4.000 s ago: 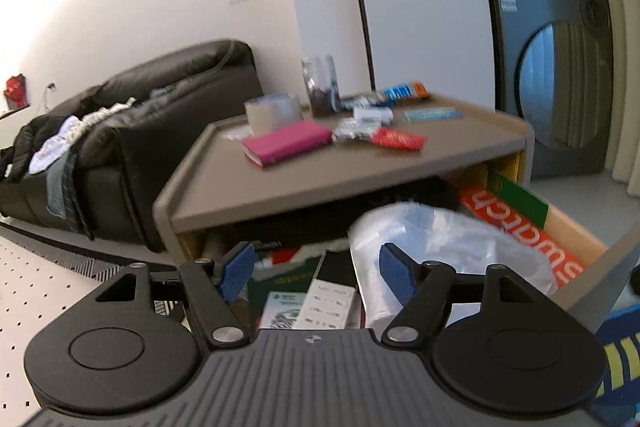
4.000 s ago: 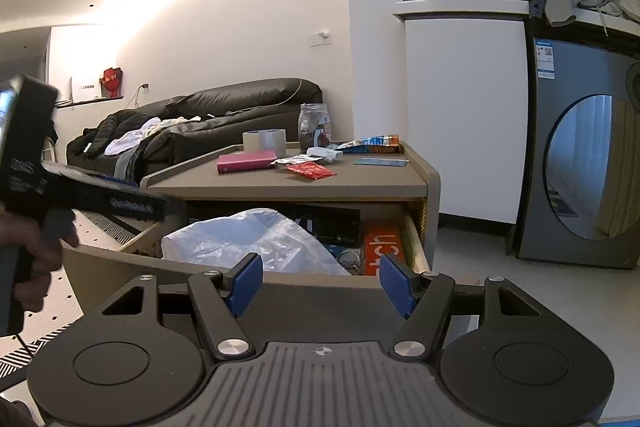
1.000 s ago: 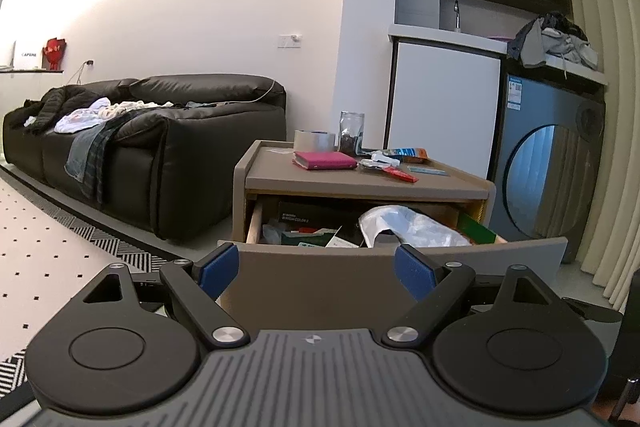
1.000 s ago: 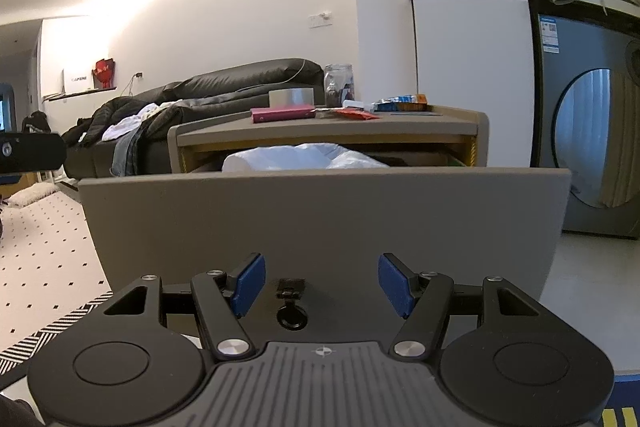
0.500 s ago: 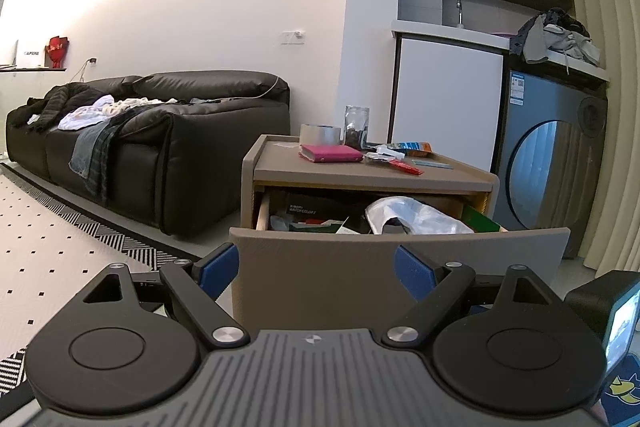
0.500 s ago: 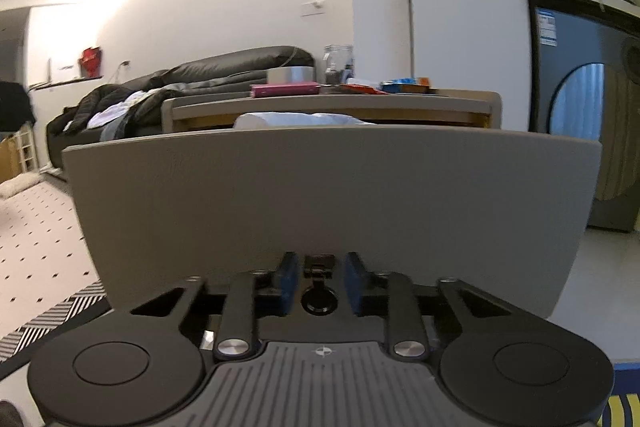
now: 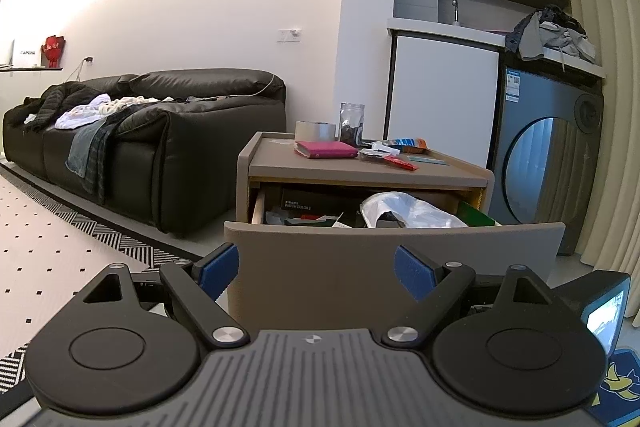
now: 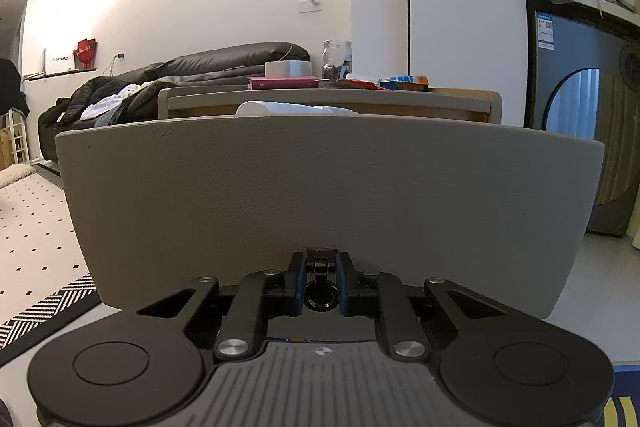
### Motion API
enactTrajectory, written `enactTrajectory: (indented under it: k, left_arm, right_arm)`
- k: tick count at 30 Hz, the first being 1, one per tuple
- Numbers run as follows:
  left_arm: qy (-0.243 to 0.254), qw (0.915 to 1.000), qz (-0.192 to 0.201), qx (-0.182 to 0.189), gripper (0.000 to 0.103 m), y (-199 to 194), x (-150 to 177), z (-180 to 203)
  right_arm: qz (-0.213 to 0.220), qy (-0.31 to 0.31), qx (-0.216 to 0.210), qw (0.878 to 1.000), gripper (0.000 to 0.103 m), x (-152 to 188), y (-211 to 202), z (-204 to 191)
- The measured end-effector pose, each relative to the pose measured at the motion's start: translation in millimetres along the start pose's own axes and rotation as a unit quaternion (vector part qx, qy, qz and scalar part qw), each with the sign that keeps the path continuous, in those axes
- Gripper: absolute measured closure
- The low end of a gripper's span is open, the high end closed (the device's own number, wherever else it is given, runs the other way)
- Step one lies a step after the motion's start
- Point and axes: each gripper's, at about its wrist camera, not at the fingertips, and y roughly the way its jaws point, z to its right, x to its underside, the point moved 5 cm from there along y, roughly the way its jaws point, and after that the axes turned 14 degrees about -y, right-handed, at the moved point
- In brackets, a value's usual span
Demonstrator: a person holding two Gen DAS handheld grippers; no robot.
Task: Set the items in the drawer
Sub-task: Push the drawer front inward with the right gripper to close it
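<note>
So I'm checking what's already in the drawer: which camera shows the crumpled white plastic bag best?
The left wrist view: it looks down into the open drawer, showing the crumpled white plastic bag among boxes. In the right wrist view the drawer front hides all but the bag's top edge.

Right gripper [image 8: 319, 287] fingers pinched nearly together; left gripper [image 7: 316, 269] fingers wide apart, level.

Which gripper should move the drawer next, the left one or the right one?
Probably the right gripper: its jaws are shut on the drawer handle. The left gripper is open, holding nothing, back from the drawer front.
</note>
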Motion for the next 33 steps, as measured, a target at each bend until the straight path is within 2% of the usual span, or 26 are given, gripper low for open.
enactTrajectory:
  k: [14,33]
  left_arm:
    - [-0.006,1.0000,0.000,0.000,0.015,-1,-2,0]
    - [-0.009,0.9998,-0.006,-0.013,0.015,2,6,-6]
  right_arm:
    - [-0.001,-0.001,0.009,1.000,0.085,-6,14,0]
    - [0.000,0.004,0.016,1.000,0.085,-26,69,11]
